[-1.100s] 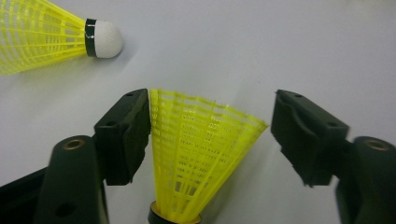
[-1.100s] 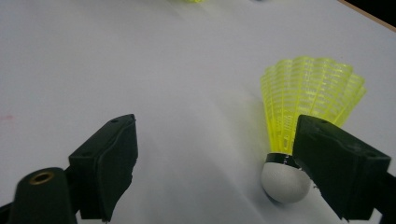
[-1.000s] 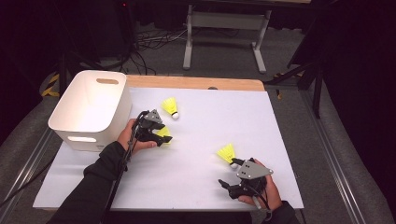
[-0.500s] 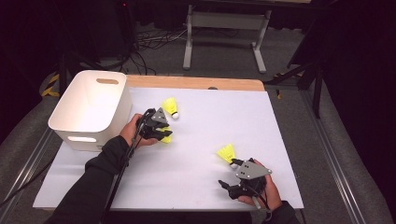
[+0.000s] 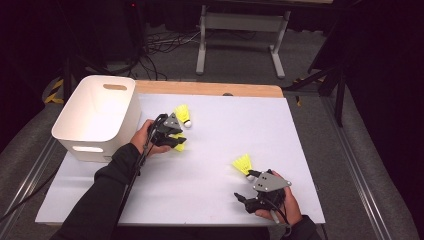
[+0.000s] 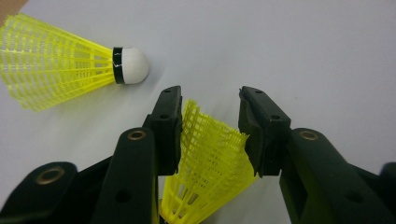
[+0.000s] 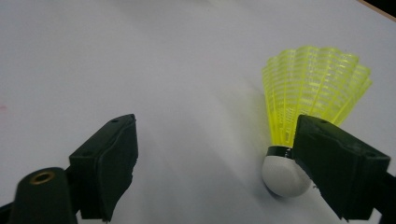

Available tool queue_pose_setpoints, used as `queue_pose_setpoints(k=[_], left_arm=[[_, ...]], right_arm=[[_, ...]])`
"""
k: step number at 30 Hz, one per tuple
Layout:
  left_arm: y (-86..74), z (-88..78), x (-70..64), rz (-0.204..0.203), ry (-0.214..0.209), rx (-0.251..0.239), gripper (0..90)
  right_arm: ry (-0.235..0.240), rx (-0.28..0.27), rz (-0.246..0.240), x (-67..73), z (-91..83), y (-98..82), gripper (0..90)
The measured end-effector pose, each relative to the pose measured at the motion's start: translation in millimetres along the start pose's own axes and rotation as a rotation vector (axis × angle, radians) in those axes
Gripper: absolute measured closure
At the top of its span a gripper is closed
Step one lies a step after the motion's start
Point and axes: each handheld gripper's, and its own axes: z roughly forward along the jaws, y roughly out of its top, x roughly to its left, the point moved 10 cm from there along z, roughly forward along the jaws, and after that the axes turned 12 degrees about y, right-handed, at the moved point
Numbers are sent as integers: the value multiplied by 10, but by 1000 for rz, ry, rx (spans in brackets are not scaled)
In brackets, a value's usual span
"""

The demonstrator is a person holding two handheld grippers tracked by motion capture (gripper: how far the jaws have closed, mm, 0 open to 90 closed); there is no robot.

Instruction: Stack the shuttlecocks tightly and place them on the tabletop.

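**White-topped table, three shuttlecocks and a bin**

The table [image 5: 300,150] carries a white sheet over its top; a strip of bare wood [image 5: 210,89] shows along the 12 o'clock edge; a white bin [image 5: 100,117] with handle slots stands at about 10 o'clock; one yellow shuttlecock [image 5: 182,114] lies just past centre toward 11; a second [image 5: 180,145] sits near it, possibly lifted off the sheet; a third [image 5: 243,164] lies toward 5 o'clock.

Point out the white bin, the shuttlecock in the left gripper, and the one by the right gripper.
Bin [image 5: 80,131], high view, front wall.
Left shuttlecock [image 6: 212,161], left gripper view, yellow skirt between the jaws.
Right shuttlecock [image 7: 315,86], right gripper view, yellow skirt.
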Motion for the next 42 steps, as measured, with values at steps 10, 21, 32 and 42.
queue_pose_setpoints(k=[10, 21, 32, 42], left_arm=[[-9, -53, -49, 0, -22, -10, 481], [-31, -125, -131, 3, -88, -20, 356], [-36, -138, -167, 7, -87, -23, 357], [34, -221, -149, 7, -57, -69, 287]], right_arm=[[4, 2, -5, 13, 5, 6, 154], [-13, -7, -1, -8, -13, 21, 154], [-11, -5, -1, -4, -6, 21, 153], [-13, -11, -1, -3, -10, 29, 153]])
